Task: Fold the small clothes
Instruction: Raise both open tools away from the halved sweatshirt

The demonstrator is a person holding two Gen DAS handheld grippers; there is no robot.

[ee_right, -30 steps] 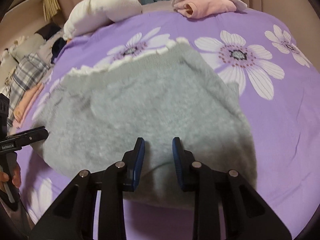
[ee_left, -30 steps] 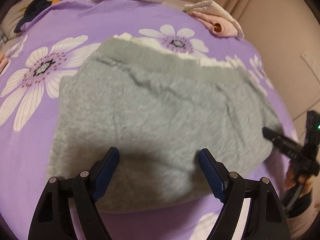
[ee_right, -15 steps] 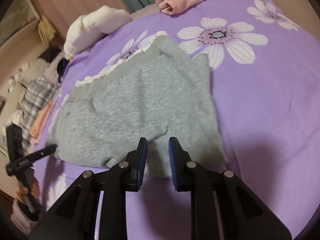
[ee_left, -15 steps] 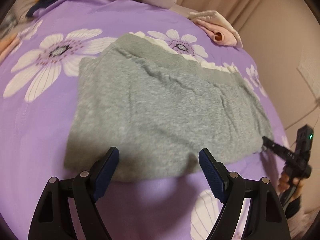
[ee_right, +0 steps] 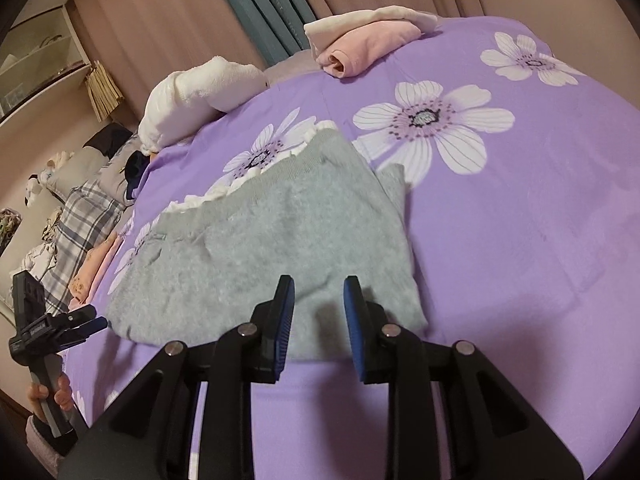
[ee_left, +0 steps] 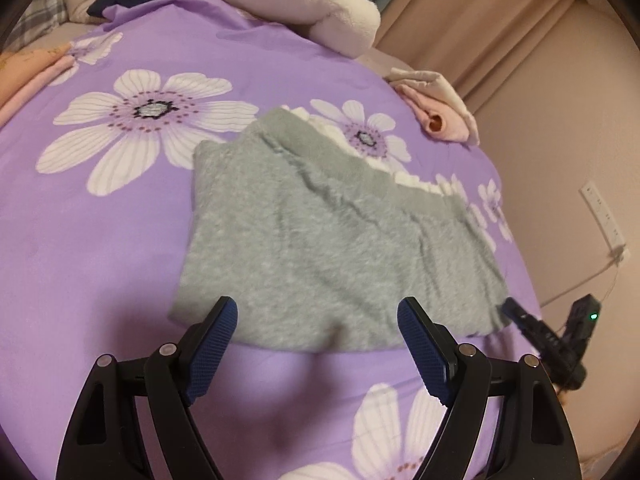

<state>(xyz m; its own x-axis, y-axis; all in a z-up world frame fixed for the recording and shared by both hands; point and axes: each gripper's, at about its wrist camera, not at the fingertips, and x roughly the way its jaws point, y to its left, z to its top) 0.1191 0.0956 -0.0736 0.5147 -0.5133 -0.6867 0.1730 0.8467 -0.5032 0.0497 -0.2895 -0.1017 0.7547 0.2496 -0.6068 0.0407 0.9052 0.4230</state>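
Folding this garment well, as I judge it, means taking the near hem at its 2 corners and carrying both away at the same pace toward the ribbed waistband, so the fold line stays straight and the fleece does not bunch. The grey fleece shorts (ee_left: 340,248) lie flat on the purple flowered bedspread (ee_left: 100,240), already doubled, with a white ruffle trim (ee_left: 416,180) showing past the waistband at the far edge.

The left gripper (ee_left: 316,344) stands wide with nothing between its blue pads; in the left wrist view the near hem of the shorts sits just beyond and between the fingertips, in the lower middle of the frame, not touched. The right gripper (ee_right: 318,316) is narrow and its jaws are opening; no cloth is pinched between them, and in the right wrist view the near right corner of the shorts lies just beyond the tips at centre frame. Each gripper would need to come down onto its own corner and bite only the top layers' edge; a grab too deep into the pile would drag the whole stack.

Near the upper edge of the right wrist view a folded pink and white garment (ee_right: 368,44) rests well apart from the shorts, likely a finished piece, and a white plush bundle (ee_right: 200,96) lies at upper left.
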